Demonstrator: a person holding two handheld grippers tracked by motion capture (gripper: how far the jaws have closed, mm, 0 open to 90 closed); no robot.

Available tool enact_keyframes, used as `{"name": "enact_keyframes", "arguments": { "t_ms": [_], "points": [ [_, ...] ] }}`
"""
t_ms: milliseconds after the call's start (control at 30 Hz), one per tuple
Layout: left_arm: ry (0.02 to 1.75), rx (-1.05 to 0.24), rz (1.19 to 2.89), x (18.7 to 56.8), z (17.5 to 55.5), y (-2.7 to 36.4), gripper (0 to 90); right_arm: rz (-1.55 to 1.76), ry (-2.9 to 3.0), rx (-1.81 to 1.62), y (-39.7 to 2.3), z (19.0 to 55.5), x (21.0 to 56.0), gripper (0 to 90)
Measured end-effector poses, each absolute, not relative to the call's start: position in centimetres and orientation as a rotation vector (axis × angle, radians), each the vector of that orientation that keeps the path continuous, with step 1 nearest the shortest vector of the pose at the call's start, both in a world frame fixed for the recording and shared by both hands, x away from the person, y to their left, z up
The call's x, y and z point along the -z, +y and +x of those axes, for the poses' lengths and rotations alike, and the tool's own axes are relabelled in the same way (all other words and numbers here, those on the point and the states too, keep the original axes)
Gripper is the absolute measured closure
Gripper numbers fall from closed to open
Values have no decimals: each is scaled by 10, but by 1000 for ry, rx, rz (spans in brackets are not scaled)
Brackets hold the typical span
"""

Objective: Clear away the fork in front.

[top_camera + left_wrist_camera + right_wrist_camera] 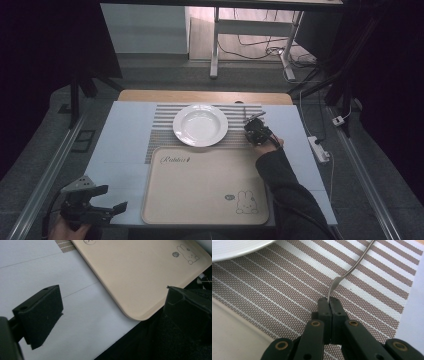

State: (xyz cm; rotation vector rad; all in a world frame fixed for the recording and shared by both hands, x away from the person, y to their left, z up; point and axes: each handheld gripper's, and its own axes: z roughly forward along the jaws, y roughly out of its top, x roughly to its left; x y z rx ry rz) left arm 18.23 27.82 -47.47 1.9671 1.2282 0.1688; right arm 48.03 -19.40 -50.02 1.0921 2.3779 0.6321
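Observation:
A thin metal utensil (pixel 352 270) lies across the striped placemat (pixel 287 285), and its flared end is pinched in my right gripper (pixel 329 300), which is shut on it. In the high view this gripper (pixel 252 125) sits just right of the white plate (pixel 200 125) on the placemat (pixel 160 135), with the utensil (pixel 244 111) reaching away from it. The plate's rim (pixel 234 247) shows at the top left of the right gripper view. My left gripper (pixel 117 207) hovers at the table's near left corner, jaws wide apart and nothing between them (pixel 112 312).
A beige tray (pixel 200 190) with a rabbit drawing lies near the front edge; its corner (pixel 140 277) is close to the left gripper. A pale sheet (pixel 125 145) covers the table. A power strip (pixel 318 148) lies on the floor to the right.

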Motion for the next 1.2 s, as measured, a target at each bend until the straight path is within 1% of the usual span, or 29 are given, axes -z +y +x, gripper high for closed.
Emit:
{"name": "enact_keyframes", "arguments": {
  "t_ms": [233, 467, 700, 833, 933, 1033, 1200],
  "points": [
    [1224, -170, 1949, 474, 181, 280, 5, 1076, 2366, -668, -201, 473, 491, 899],
    [1204, -180, 1964, 473, 181, 278, 0, 1012, 2382, -695, -207, 458, 478, 899],
    [1170, -199, 1953, 472, 181, 276, 0, 1004, 2402, -784, -213, 441, 466, 899],
    [1141, -235, 1972, 470, 181, 273, 0, 978, 2418, -817, -213, 430, 461, 899],
    [1132, -229, 1975, 470, 182, 273, 0, 961, 2425, -836, -213, 421, 458, 898],
    [1109, -194, 1969, 469, 184, 271, 0, 955, 2432, -849, -215, 415, 458, 899],
    [1059, -191, 1967, 467, 186, 266, 0, 955, 2446, -907, -222, 397, 454, 898]
  ]
}}
